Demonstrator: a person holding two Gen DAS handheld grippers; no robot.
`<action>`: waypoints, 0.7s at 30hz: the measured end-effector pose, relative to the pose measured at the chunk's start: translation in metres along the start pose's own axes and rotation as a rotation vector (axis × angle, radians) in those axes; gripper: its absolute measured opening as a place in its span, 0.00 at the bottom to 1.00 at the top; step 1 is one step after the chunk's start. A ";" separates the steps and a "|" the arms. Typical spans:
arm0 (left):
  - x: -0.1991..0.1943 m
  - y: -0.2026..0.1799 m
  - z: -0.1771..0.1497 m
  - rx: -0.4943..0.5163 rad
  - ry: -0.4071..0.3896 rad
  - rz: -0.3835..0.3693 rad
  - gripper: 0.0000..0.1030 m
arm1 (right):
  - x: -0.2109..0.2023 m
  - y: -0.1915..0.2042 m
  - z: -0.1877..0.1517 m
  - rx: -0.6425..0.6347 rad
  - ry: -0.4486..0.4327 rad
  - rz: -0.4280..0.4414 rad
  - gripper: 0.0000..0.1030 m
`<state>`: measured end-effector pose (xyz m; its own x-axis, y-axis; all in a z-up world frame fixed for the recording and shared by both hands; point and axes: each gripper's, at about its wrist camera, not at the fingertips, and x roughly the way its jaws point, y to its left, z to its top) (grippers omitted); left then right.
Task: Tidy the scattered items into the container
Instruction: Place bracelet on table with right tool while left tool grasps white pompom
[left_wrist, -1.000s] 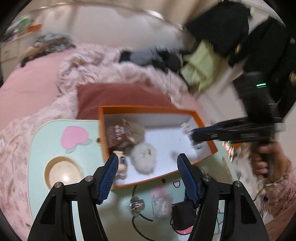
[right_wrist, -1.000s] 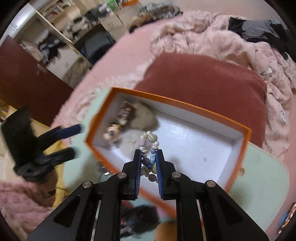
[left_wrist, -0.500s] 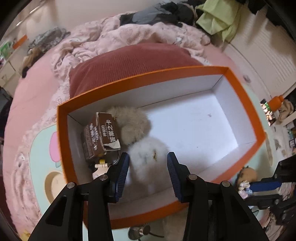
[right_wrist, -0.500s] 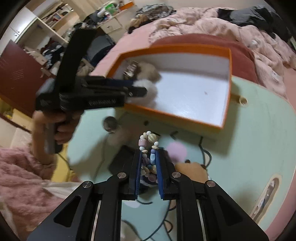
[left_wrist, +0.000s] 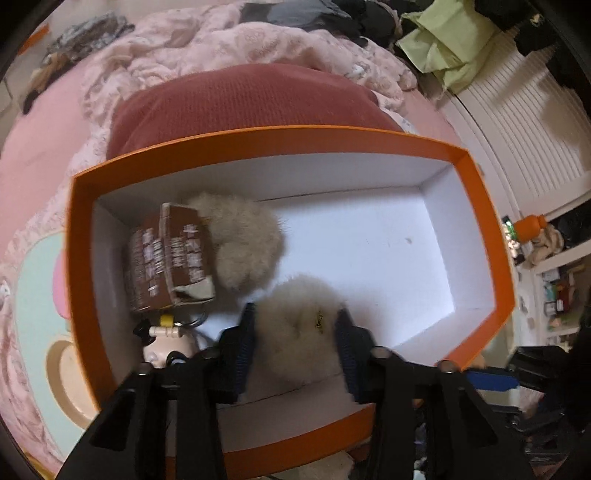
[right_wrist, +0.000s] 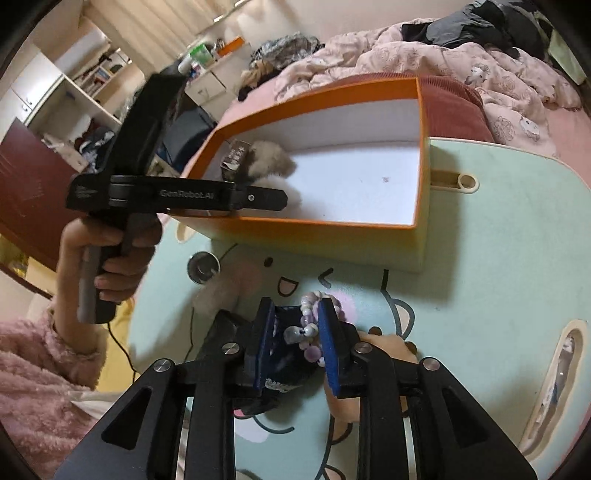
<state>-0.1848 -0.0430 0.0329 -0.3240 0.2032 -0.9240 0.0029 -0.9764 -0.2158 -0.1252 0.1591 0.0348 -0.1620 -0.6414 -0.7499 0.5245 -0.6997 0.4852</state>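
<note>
The orange box (left_wrist: 476, 206) with white inside holds a brown carton (left_wrist: 166, 254), a beige pom-pom (left_wrist: 243, 243), a small figure (left_wrist: 166, 343) and a white pom-pom (left_wrist: 299, 321). My left gripper (left_wrist: 295, 325) reaches down into the box, its jaws closing on the white pom-pom, whose fur meets both pads. In the right wrist view the left gripper (right_wrist: 282, 197) pokes over the box (right_wrist: 314, 221) wall. My right gripper (right_wrist: 297, 308) is low over the mint table (right_wrist: 480, 258), jaws opening. A bead bracelet (right_wrist: 310, 325) leans on the right pad, apart from the left one.
Under the right gripper lie a black pouch (right_wrist: 288, 365) and a tan soft item (right_wrist: 388, 343). A pink pom-pom (right_wrist: 218, 291) with a metal disc (right_wrist: 202, 266) sits near the box. A red cushion (left_wrist: 240, 103) and pink bedding lie behind. A hand (right_wrist: 110, 266) holds the left gripper.
The left gripper dropped into the box and its jaws narrowed around the white pom-pom. The right gripper carried the bracelet from over the box down to the table, and its jaws parted.
</note>
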 end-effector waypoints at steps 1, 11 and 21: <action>0.000 0.001 0.000 -0.009 -0.005 -0.004 0.31 | -0.002 0.001 -0.001 0.002 -0.006 0.004 0.25; -0.035 -0.002 -0.001 -0.017 -0.097 -0.179 0.29 | -0.014 0.002 -0.005 0.021 -0.050 0.013 0.25; -0.120 0.034 -0.061 -0.042 -0.343 -0.178 0.29 | -0.034 0.021 0.032 -0.041 -0.092 0.024 0.25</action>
<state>-0.0882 -0.0960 0.1177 -0.6204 0.3263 -0.7131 -0.0453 -0.9227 -0.3828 -0.1354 0.1564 0.0846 -0.2241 -0.6855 -0.6928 0.5625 -0.6714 0.4824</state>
